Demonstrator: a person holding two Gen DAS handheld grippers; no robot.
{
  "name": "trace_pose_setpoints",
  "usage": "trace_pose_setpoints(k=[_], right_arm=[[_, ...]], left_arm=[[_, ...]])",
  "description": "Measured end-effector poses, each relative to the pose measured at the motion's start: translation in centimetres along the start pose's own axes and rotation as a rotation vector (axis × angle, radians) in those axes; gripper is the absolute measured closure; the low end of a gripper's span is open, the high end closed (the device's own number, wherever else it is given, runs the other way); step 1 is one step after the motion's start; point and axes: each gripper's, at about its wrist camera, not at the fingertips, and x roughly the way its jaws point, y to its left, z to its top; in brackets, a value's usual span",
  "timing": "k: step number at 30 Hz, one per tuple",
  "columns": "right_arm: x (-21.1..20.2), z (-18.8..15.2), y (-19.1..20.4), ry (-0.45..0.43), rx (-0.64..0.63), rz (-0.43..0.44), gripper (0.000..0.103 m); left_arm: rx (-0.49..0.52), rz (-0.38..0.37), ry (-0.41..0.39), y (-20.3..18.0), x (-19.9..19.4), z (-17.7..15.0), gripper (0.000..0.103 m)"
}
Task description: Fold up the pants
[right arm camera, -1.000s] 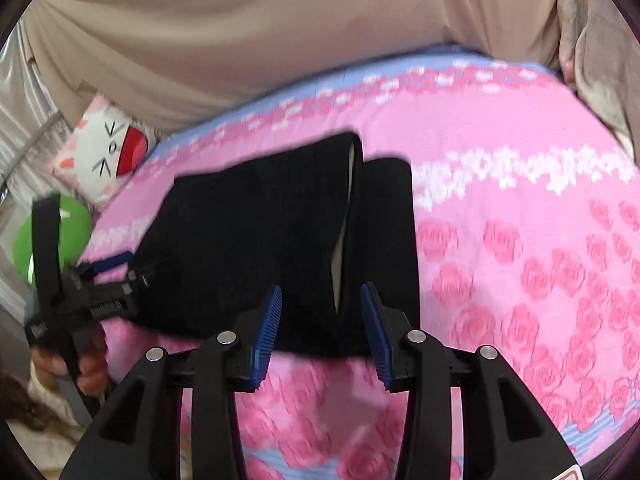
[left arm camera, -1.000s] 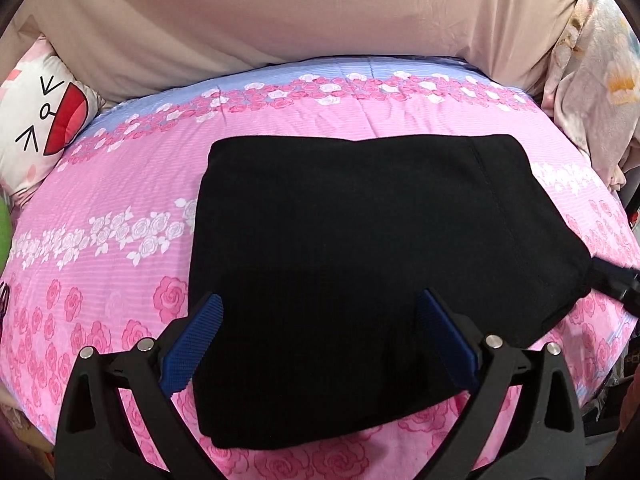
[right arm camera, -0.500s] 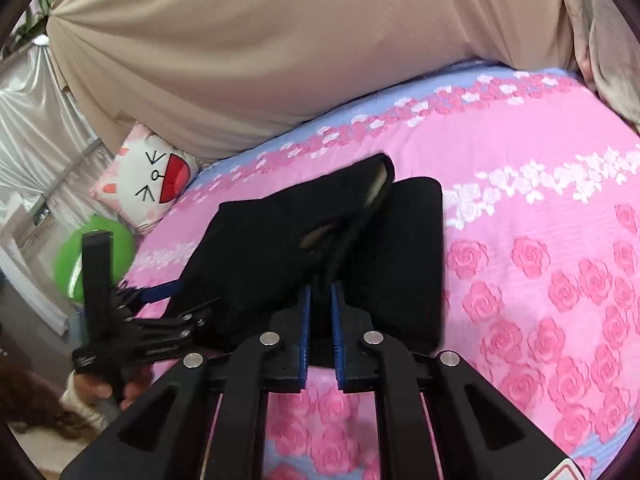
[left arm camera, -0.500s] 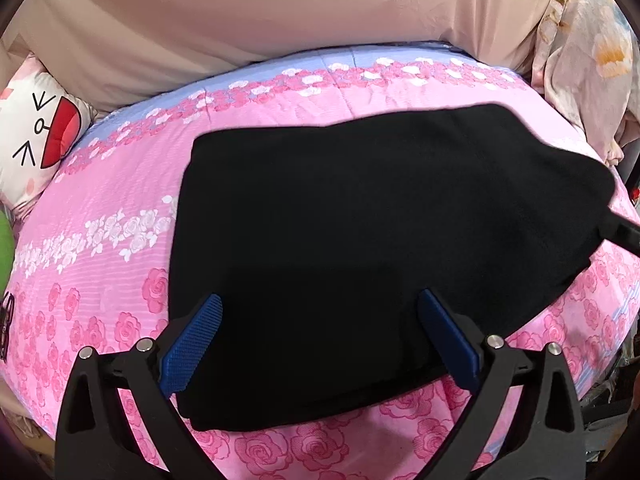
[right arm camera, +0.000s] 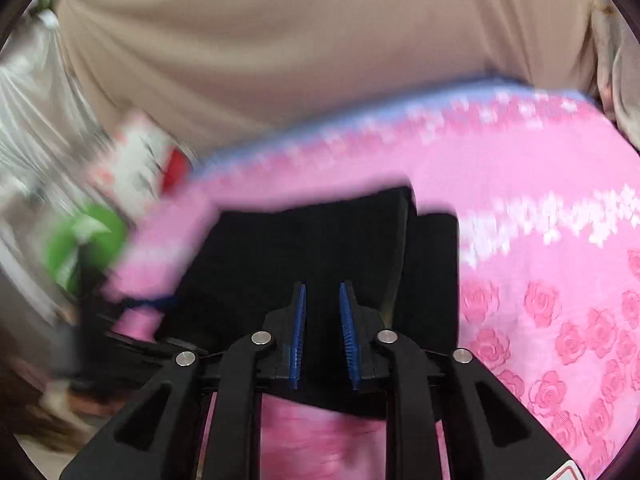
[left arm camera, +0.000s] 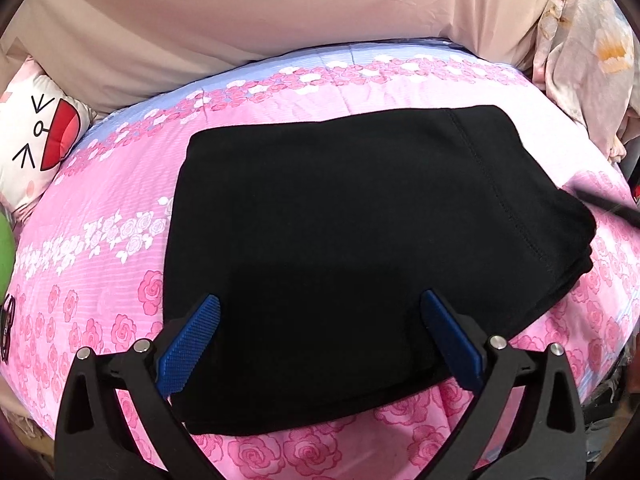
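Note:
Black pants (left arm camera: 360,240), folded into a flat rectangle, lie on the pink rose bedsheet (left arm camera: 100,240). My left gripper (left arm camera: 320,297) hovers open over their near edge, its blue pads wide apart and touching nothing. In the blurred right wrist view, my right gripper (right arm camera: 323,285) sits at the near edge of the pants (right arm camera: 300,240). Its jaws are closing and nearly together, with black fabric filling the narrow slit between them. From the left wrist view, the right gripper (left arm camera: 608,208) shows as a thin dark bar meeting the pants' right edge.
A white cartoon-face pillow (left arm camera: 36,140) and a green ball (right arm camera: 84,240) sit off the bed's left side. Beige cloth (left arm camera: 280,20) rises behind the bed. Floral fabric (left arm camera: 592,40) hangs at the right. A hand holding the left gripper (right arm camera: 120,340) appears blurred.
The right jaws went from well apart to nearly together at the pants' edge. The pants' right corner was pulled up and sideways, and now lies flat again. The left gripper stayed open.

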Motion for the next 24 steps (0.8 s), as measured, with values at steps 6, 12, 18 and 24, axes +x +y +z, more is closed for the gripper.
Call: trace_pose_setpoints(k=[6,12,18,24], right_arm=[[-1.6,3.0,-0.4,-0.066,0.062,0.020,0.089],[3.1,8.9,2.5,-0.017,-0.028,0.061,0.089],[8.5,8.7,-0.4,0.109,0.047,-0.010,0.102],[1.8,6.2,0.8,0.003,0.052,-0.058,0.071]], left_arm=[[-0.053,-0.003,-0.046,2.3,-1.0,0.9,0.005],[-0.085,0.030,-0.019,3.2,1.4,2.1,0.005],[-0.101,0.028,-0.017,3.8,2.2,2.6,0.005],[-0.128,0.004,-0.012,4.4,2.4,2.8,0.005]])
